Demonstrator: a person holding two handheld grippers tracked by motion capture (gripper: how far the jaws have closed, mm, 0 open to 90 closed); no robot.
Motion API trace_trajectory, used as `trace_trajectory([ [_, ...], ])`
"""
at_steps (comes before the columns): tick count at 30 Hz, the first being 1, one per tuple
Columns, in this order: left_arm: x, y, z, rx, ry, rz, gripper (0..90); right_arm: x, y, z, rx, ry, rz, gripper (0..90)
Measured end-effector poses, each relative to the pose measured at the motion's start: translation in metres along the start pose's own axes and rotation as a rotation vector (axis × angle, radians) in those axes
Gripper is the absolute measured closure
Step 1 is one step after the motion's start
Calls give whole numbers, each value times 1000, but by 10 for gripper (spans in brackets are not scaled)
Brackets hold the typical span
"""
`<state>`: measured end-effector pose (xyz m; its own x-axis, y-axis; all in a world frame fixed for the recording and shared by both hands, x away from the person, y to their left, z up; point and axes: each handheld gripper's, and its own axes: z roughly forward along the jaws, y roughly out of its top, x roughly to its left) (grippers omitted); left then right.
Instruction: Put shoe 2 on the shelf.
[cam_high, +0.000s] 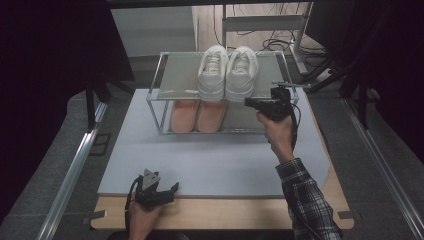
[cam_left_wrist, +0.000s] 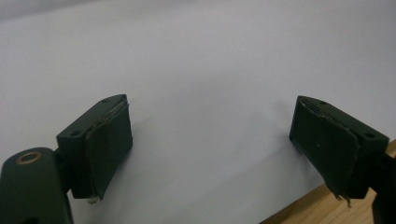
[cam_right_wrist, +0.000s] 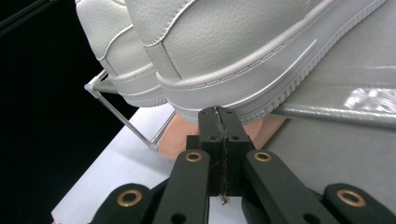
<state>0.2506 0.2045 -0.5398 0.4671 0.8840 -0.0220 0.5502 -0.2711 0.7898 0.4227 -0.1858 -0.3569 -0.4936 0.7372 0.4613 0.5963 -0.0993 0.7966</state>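
Two white sneakers stand side by side on the top shelf of a small metal shoe rack, heels toward me. A pair of pink shoes sits on the mat under that shelf. My right gripper is shut with nothing in it, its tip right at the heel sole of the right white sneaker; its closed jaws meet the sole's edge. My left gripper rests open on the mat's near edge, its pads wide apart over bare mat.
A pale grey mat covers the wooden table. The rack's thin front posts stand beside the right gripper. Metal rails run along both table sides. Cables lie on the floor behind the rack.
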Motion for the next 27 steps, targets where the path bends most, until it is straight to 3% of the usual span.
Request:
trace_trajectory([
  [10, 0, 0, 0, 0, 0, 0, 128, 0, 0, 3, -2, 5, 0, 893],
  [27, 0, 0, 0, -2, 0, -1, 128, 0, -3, -8, 19, 12, -37, 761],
])
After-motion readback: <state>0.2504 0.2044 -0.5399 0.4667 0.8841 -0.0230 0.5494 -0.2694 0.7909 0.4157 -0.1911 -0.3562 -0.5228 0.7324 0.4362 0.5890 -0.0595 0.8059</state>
